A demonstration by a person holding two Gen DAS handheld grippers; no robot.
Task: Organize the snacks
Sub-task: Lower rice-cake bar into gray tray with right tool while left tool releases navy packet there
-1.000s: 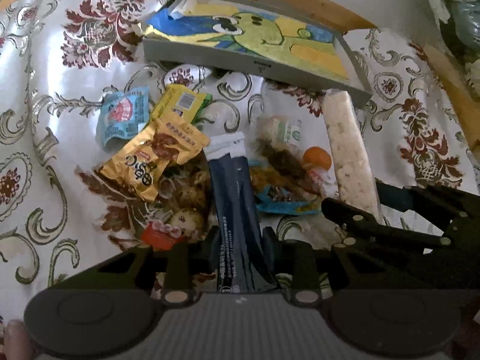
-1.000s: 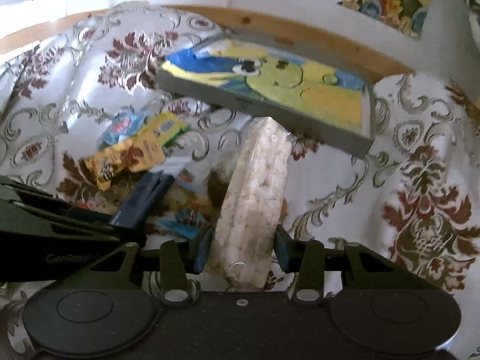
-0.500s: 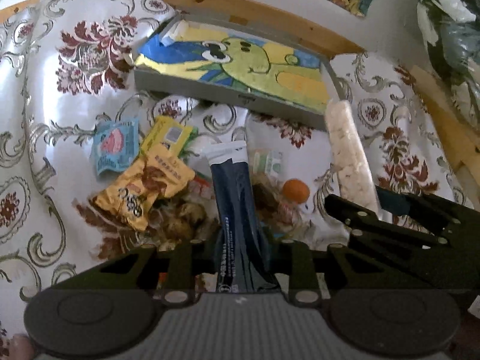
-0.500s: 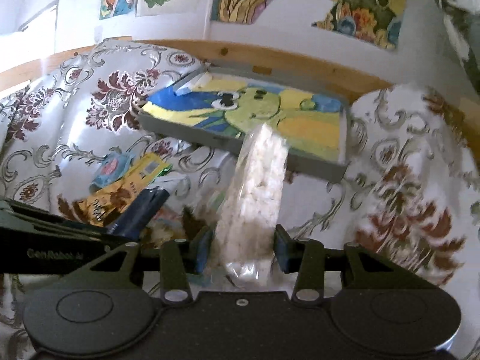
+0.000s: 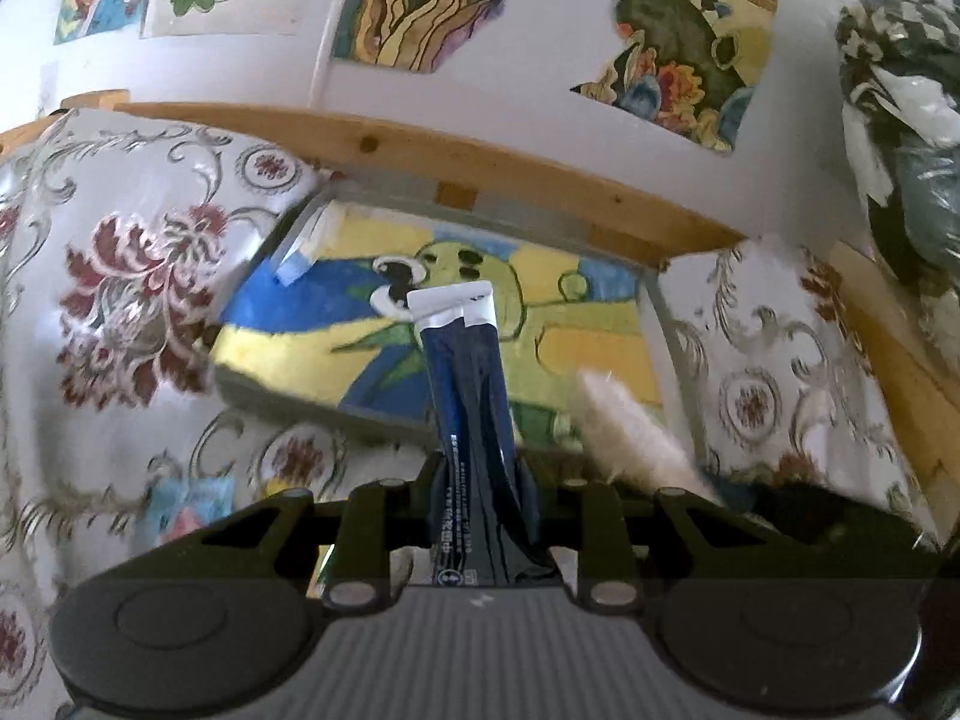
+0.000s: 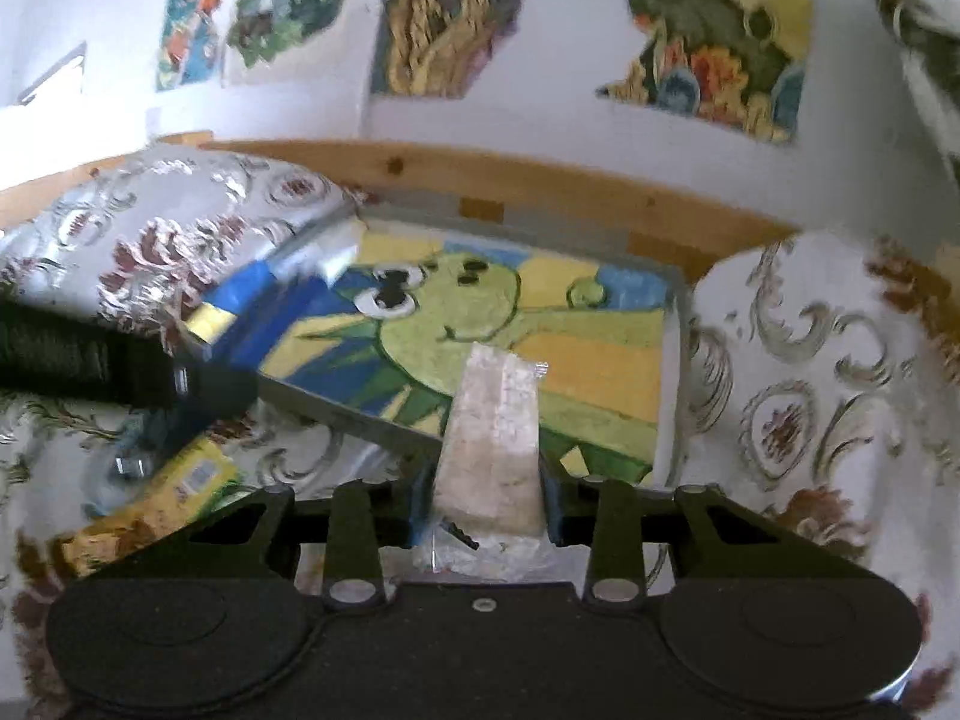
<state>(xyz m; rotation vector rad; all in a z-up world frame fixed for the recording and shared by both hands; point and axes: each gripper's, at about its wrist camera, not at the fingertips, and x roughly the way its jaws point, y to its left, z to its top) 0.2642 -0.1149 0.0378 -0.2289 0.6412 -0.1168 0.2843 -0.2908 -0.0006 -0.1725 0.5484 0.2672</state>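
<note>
2 grippers, 1 snack each: dark blue packet point(image 5: 471, 420), rice cracker pack point(image 6: 489, 450).

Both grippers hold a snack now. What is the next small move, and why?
Probably carry both forward and lower them into the tray. The left gripper is shut on the dark blue packet, the right gripper on the rice cracker pack, and both point over the tray's painted bottom.

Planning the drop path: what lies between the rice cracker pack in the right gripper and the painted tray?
Nothing; in the right wrist view the rice cracker pack in the right gripper overlaps the painted tray with no object intervening.
</note>
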